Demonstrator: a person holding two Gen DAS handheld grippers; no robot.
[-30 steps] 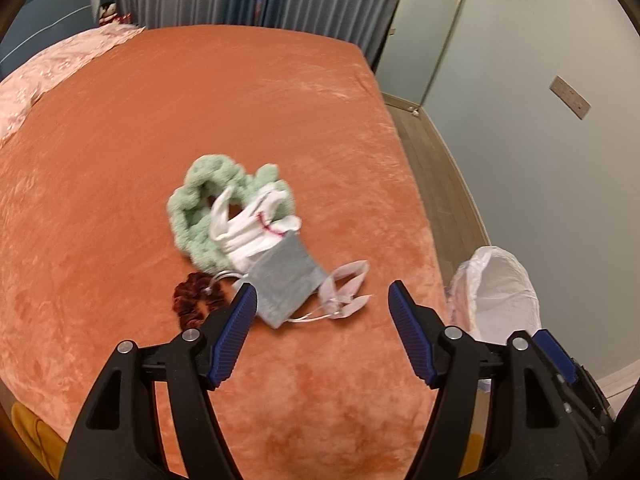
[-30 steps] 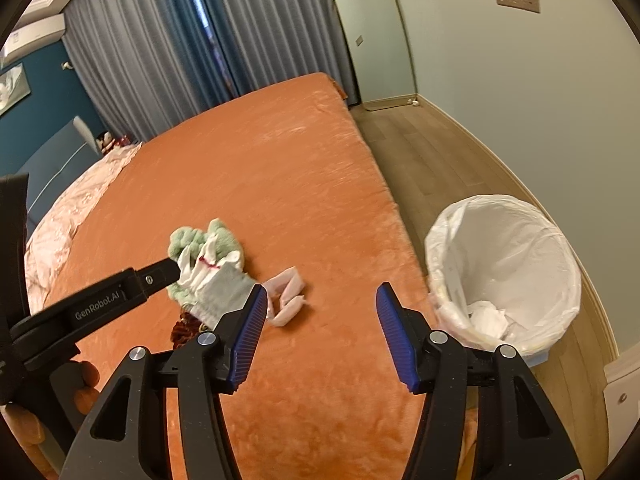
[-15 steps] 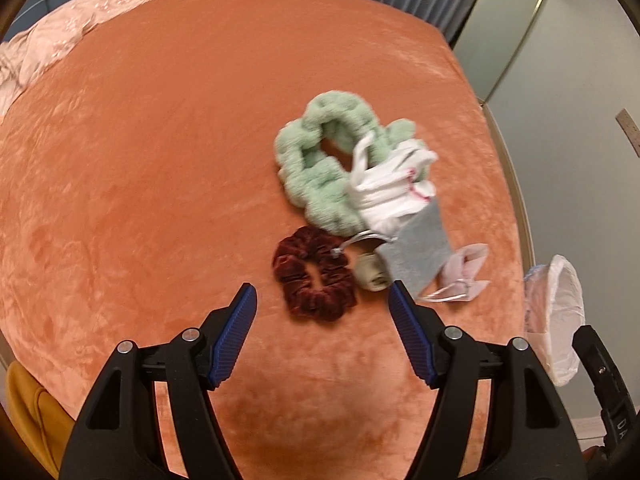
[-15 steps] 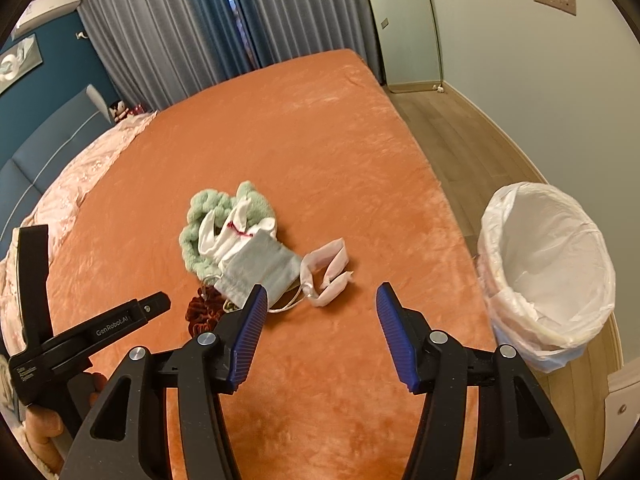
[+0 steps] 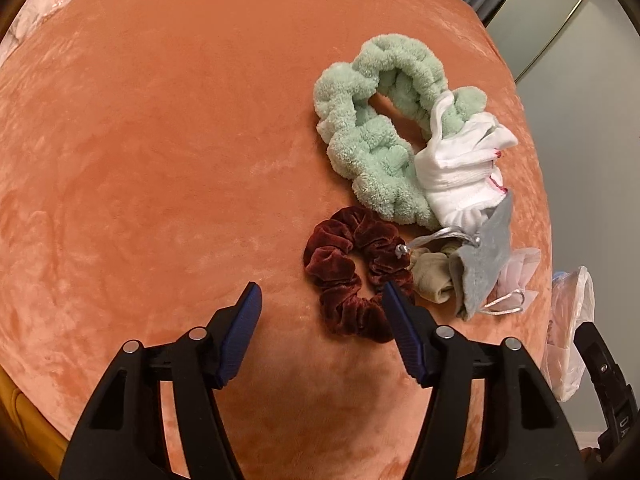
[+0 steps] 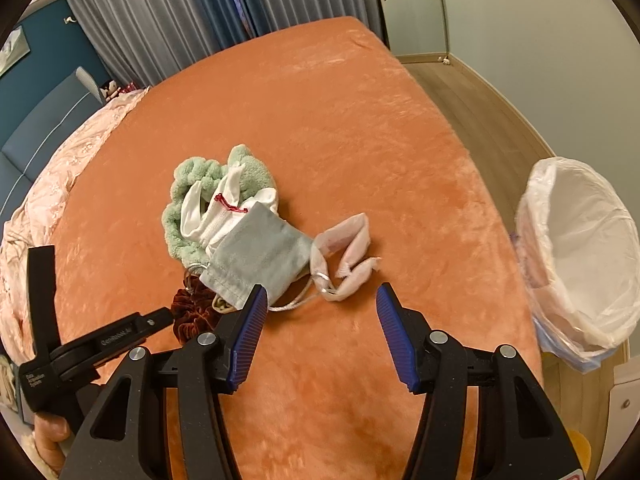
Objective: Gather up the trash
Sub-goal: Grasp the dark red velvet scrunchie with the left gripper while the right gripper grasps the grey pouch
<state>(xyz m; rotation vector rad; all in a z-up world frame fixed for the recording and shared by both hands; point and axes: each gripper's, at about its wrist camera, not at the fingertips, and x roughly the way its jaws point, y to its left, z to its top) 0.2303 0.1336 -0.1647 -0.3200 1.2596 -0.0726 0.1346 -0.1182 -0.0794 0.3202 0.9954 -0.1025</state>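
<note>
A pile lies on the orange bed: a dark red scrunchie (image 5: 352, 272), a green fluffy headband (image 5: 372, 136), a white cloth (image 5: 460, 172), a grey pouch (image 6: 260, 256) and a pale pink wrapper (image 6: 348, 256). My left gripper (image 5: 320, 304) is open and empty, just short of the scrunchie, its right finger at the scrunchie's edge. My right gripper (image 6: 318, 300) is open and empty, just short of the pink wrapper. The left gripper also shows in the right wrist view (image 6: 132, 332). A bin with a white liner (image 6: 580, 256) stands on the floor right of the bed.
The orange bedspread (image 6: 320, 120) fills most of both views. A pink quilt (image 6: 60, 208) lies at the far left. Wooden floor (image 6: 480, 112) and a pale wall run along the right. Grey curtains (image 6: 180, 12) hang behind the bed.
My left gripper has swung left and down toward the red scrunchie. My right gripper has moved forward, closer to the pink wrapper. Both stayed open.
</note>
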